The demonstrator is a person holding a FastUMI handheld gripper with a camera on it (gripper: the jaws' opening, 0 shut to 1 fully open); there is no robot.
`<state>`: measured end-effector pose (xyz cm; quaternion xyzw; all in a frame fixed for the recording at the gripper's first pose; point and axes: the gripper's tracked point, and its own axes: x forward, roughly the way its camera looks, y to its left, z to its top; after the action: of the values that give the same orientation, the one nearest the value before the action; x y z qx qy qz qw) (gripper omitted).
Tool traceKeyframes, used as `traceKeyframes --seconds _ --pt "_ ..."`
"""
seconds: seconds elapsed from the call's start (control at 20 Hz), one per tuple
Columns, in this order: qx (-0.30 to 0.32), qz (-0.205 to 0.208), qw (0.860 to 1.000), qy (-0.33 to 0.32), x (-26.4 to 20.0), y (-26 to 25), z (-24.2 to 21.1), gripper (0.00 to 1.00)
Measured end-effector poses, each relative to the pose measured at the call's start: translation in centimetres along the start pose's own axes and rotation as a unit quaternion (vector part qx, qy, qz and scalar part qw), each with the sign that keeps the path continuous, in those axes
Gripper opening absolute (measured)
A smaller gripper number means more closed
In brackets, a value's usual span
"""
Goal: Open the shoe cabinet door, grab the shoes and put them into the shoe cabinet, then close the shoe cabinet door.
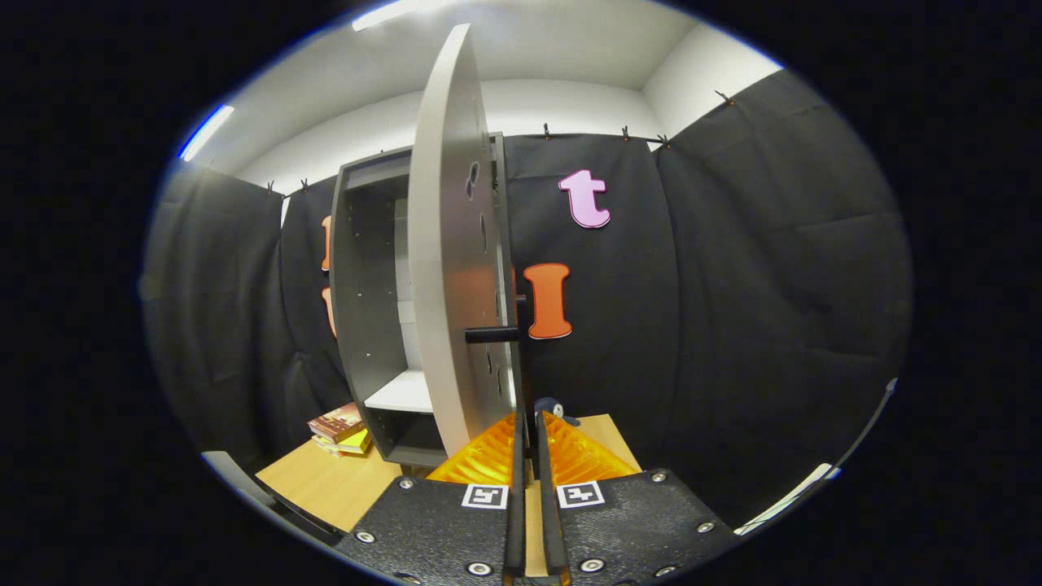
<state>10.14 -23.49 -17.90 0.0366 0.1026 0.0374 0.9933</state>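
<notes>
The shoe cabinet (370, 309) stands upright on a wooden bench (334, 480), near its far edge and close against the black cloth wall (733, 309). Its door (448, 268) is swung open toward the camera, so it is seen almost edge-on, and a dark knob handle (492, 334) sticks out from the door's face at about middle height. Inside the cabinet a pale shelf (403, 395) is visible, with an open compartment above it and another one below it; what lies in them I cannot tell.

The gripper (529, 427) is just in front of the lower edge of the door, below the handle. Its two fingers stand very close together, with only a narrow slit between them, and nothing is seen held in that slit. The fingertips are near the door's bottom edge, but whether they touch it is not clear.

Just beyond the fingertips a small dark object (556, 408) rests on the bench; it is too much hidden to name. At the left side of the cabinet, a few books (340, 430) lie stacked on the bench, touching or almost touching the cabinet's base.
</notes>
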Motion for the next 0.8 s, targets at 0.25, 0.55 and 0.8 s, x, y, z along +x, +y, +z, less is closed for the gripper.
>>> traceKeyframes --seconds 0.25,0.55,0.8 --pt "0.013 0.002 1.000 -0.003 -1.8 0.5 0.5 0.08" --pt "0.000 -0.005 1.000 -0.005 -4.6 3.3 0.9 0.08" --pt "0.005 -0.009 1.000 0.025 -6.0 7.9 -1.2 0.08"
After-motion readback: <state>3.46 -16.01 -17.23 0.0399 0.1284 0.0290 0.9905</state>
